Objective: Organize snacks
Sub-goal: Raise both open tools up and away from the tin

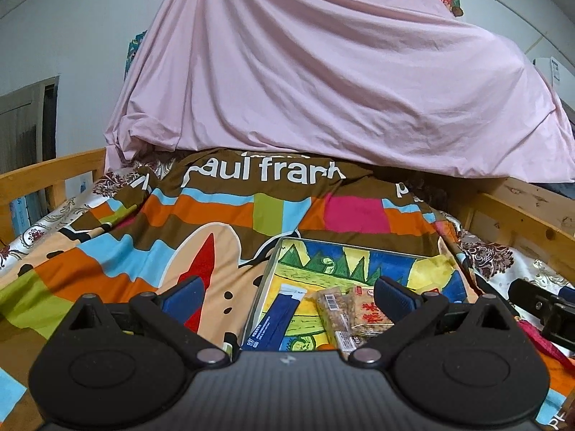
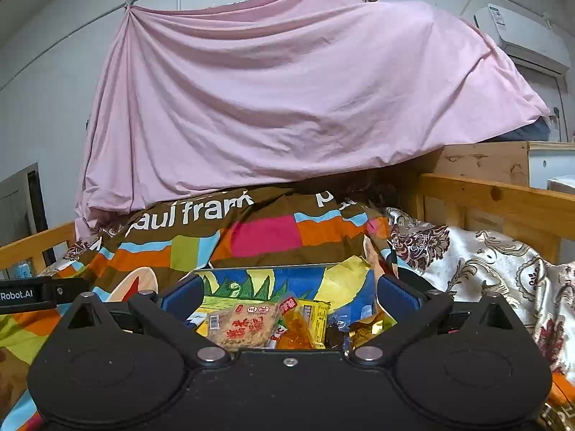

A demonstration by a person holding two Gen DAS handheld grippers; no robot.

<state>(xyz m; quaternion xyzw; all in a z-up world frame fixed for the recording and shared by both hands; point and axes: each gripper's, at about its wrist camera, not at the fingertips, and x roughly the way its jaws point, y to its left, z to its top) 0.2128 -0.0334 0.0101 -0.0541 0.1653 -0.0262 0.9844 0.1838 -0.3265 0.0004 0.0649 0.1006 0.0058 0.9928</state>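
A shallow tray (image 1: 267, 269) with a colourful drawing on its floor lies on the patterned quilt. In it are a blue stick packet (image 1: 275, 319), a clear-wrapped nut bar (image 1: 332, 310) and a rice cracker pack with red characters (image 1: 368, 314). My left gripper (image 1: 289, 292) is open and empty, just in front of the tray. In the right wrist view the tray (image 2: 345, 280) holds the rice cracker pack (image 2: 244, 325), an orange-yellow packet (image 2: 305, 327) and gold-wrapped sweets (image 2: 370, 327). My right gripper (image 2: 289, 294) is open and empty above these snacks.
The colourful quilt (image 1: 143, 237) covers the bed. A pink sheet (image 1: 323, 79) hangs behind it. Wooden bed rails run along the left (image 1: 43, 179) and right (image 2: 503, 197). A floral satin cover (image 2: 485, 262) lies at the right. The other gripper's body (image 2: 25, 294) shows at the left.
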